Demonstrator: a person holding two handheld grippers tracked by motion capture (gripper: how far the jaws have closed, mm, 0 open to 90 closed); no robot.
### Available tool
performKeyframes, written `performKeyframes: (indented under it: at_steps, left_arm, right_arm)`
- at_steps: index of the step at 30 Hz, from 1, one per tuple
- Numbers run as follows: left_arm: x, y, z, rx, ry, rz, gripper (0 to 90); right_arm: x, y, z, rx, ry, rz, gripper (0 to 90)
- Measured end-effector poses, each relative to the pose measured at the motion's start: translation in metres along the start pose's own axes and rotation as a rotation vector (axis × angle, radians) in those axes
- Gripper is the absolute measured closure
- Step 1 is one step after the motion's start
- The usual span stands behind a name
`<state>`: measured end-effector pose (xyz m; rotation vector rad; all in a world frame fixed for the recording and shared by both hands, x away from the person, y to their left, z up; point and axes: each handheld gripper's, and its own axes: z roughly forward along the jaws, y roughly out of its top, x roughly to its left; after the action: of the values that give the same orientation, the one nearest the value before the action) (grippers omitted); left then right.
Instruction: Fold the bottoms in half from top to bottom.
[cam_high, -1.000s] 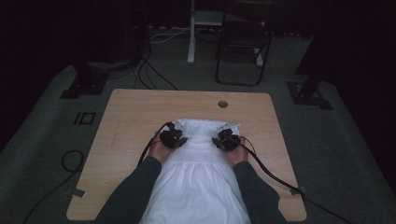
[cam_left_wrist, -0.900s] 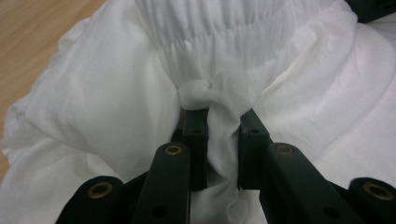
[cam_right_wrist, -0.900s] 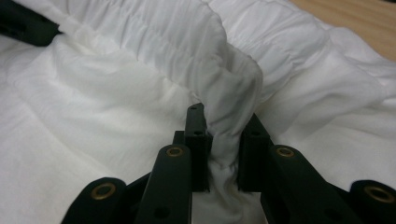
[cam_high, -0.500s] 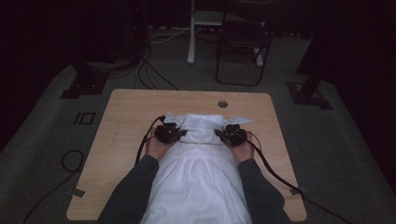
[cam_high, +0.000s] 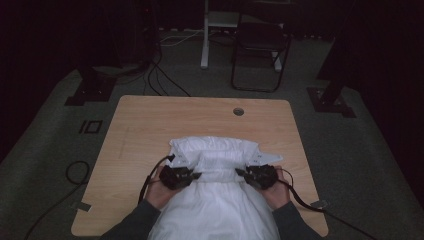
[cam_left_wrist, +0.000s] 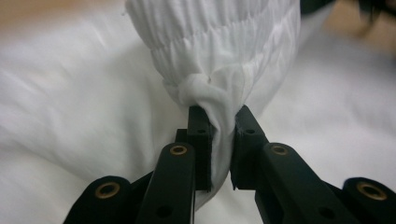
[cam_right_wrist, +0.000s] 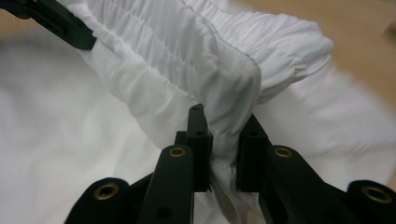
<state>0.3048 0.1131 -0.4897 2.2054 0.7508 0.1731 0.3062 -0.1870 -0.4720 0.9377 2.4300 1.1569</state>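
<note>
The near end of the white garment (cam_high: 220, 200) ran off the bottom edge of the high view, under the person's forearms, so its full length was cut off. Its long axis ran from the person away across the wooden surface (cam_high: 150, 125), with the gathered, elastic band (cam_high: 220, 165) folded over between the two grippers. The left gripper (cam_high: 192, 176) was clamped on a bunched corner of that band, cloth squeezed between its nearly closed jaws. The right gripper (cam_high: 242, 173) pinched the band's opposite end the same way. In both gripper views the fabric beyond the jaws blurred into plain white.
</note>
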Motion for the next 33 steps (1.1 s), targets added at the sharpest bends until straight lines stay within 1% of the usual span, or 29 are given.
performKeyframes:
  at_steps: [1, 2, 3, 4, 5, 6, 7, 8, 9, 10, 12, 15, 18, 20, 21, 22, 23, 25, 26, 29, 30, 33]
  left_arm:
    - [-0.002, -0.009, 0.006, 0.030, -0.009, -0.005, 80.9]
    - [-0.004, -0.016, 0.012, 0.060, -0.012, -0.002, 80.9]
    - [-0.005, -0.023, 0.017, 0.085, -0.006, 0.002, 80.9]
    - [-0.006, -0.027, 0.022, 0.102, 0.017, 0.014, 80.8]
    - [-0.006, -0.030, 0.024, 0.097, 0.042, 0.052, 80.6]
    - [-0.004, -0.030, 0.024, 0.097, 0.055, 0.069, 80.5]
    - [-0.002, -0.028, 0.024, 0.100, 0.069, 0.074, 80.5]
    - [0.001, -0.025, 0.026, 0.107, 0.096, 0.086, 80.4]
    - [0.004, -0.023, 0.027, 0.113, 0.106, 0.092, 80.3]
    - [0.008, -0.021, 0.028, 0.115, 0.117, 0.095, 80.3]
    - [0.018, -0.015, 0.031, 0.125, 0.148, 0.108, 80.2]
    - [0.037, -0.007, 0.035, 0.135, 0.175, 0.103, 79.9]
    - [0.053, 0.002, 0.040, 0.147, 0.218, 0.114, 79.9]
    - [0.062, 0.008, 0.044, 0.162, 0.251, 0.125, 79.9]
    - [0.062, 0.008, 0.044, 0.162, 0.251, 0.125, 79.9]
    - [0.069, 0.013, 0.048, 0.164, 0.277, 0.126, 79.9]
    - [0.072, 0.015, 0.049, 0.170, 0.289, 0.131, 79.9]
    - [0.080, 0.020, 0.054, 0.160, 0.310, 0.115, 79.9]
    - [0.084, 0.022, 0.057, 0.148, 0.319, 0.097, 80.0]
    - [0.095, 0.029, 0.064, 0.133, 0.327, 0.065, 80.0]
    - [0.098, 0.032, 0.066, 0.133, 0.330, 0.063, 80.0]
    - [0.107, 0.040, 0.074, 0.121, 0.337, 0.030, 80.0]
  right_arm:
    - [0.004, -0.008, 0.003, 0.020, 0.006, -0.002, 78.8]
    - [0.007, -0.016, 0.006, 0.040, 0.018, -0.001, 78.7]
    - [0.011, -0.022, 0.009, 0.062, 0.025, 0.002, 78.6]
    - [0.014, -0.028, 0.012, 0.079, 0.036, 0.003, 78.5]
    - [0.017, -0.033, 0.015, 0.093, 0.046, 0.005, 78.2]
    - [0.020, -0.037, 0.019, 0.107, 0.044, 0.004, 77.9]
    - [0.022, -0.040, 0.022, 0.119, 0.035, 0.004, 77.5]
    - [0.022, -0.041, 0.025, 0.123, 0.038, 0.007, 77.1]
    - [0.021, -0.042, 0.029, 0.125, 0.043, 0.029, 77.0]
    - [0.021, -0.042, 0.032, 0.124, 0.042, 0.037, 76.9]
    - [0.020, -0.040, 0.040, 0.129, 0.038, 0.038, 76.8]
    - [0.018, -0.034, 0.052, 0.130, 0.040, 0.054, 76.7]
    - [0.013, -0.025, 0.066, 0.123, 0.039, 0.071, 76.9]
    - [0.007, -0.018, 0.076, 0.121, 0.033, 0.074, 77.3]
    - [0.007, -0.018, 0.076, 0.121, 0.033, 0.074, 77.3]
    - [0.003, -0.015, 0.081, 0.116, 0.027, 0.065, 77.6]
    - [-0.005, -0.010, 0.088, 0.109, 0.011, 0.049, 78.0]
    - [-0.017, -0.004, 0.096, 0.096, -0.008, 0.045, 78.3]
    - [-0.023, -0.001, 0.101, 0.092, -0.017, 0.046, 78.3]
    - [-0.046, 0.012, 0.114, 0.105, -0.049, 0.054, 78.2]
    - [-0.050, 0.015, 0.117, 0.109, -0.060, 0.055, 78.3]
    - [-0.067, 0.027, 0.127, 0.122, -0.109, 0.064, 78.0]
